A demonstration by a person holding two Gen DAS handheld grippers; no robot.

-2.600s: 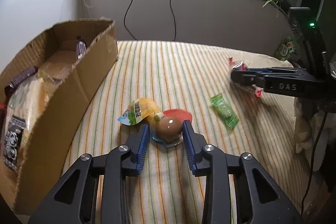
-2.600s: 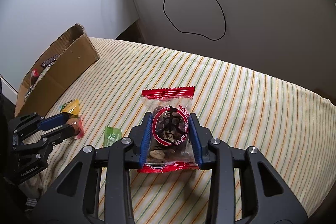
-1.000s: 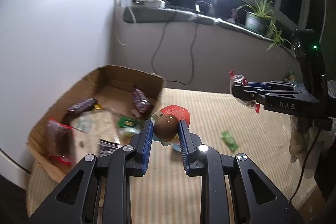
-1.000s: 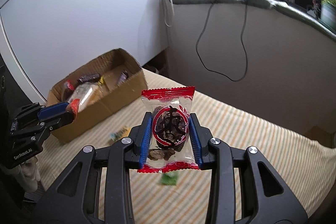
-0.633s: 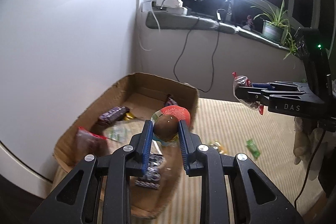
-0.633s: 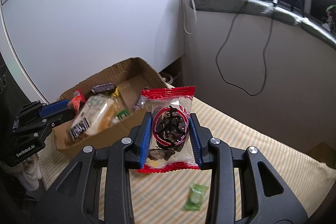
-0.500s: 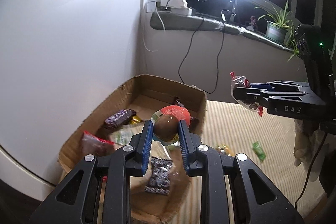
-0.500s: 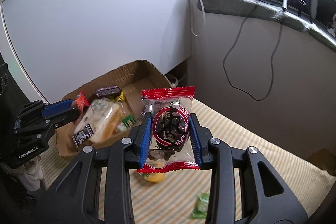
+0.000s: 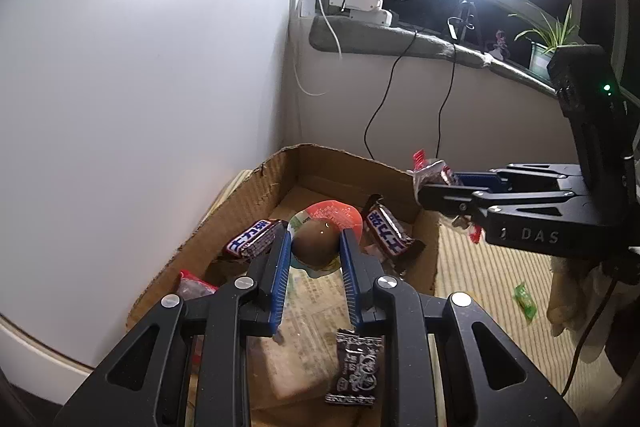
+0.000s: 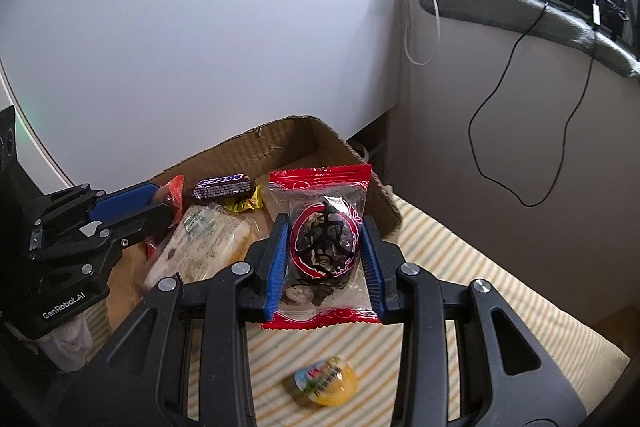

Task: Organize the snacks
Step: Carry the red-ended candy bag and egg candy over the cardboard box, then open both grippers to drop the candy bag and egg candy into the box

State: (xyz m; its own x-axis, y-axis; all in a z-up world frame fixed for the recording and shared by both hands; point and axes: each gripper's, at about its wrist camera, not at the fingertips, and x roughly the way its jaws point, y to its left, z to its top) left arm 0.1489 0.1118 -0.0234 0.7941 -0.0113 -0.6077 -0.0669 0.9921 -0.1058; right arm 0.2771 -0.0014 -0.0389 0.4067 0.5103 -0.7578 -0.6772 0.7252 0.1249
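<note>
Brown jelly cup (image 9: 314, 241) clamped in the left tool (image 9: 314, 247) above the open cardboard box (image 9: 352, 169) — right tool (image 10: 326, 249) grips a red-edged clear snack packet (image 10: 320, 247) beside it; released early, that packet could miss the box.

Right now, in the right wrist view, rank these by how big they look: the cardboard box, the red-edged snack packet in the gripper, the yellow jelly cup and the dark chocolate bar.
1. cardboard box
2. red-edged snack packet, though it sits nearest the camera
3. yellow jelly cup and dark chocolate bar look alike; the bar lies farther off, so unsure.
</note>
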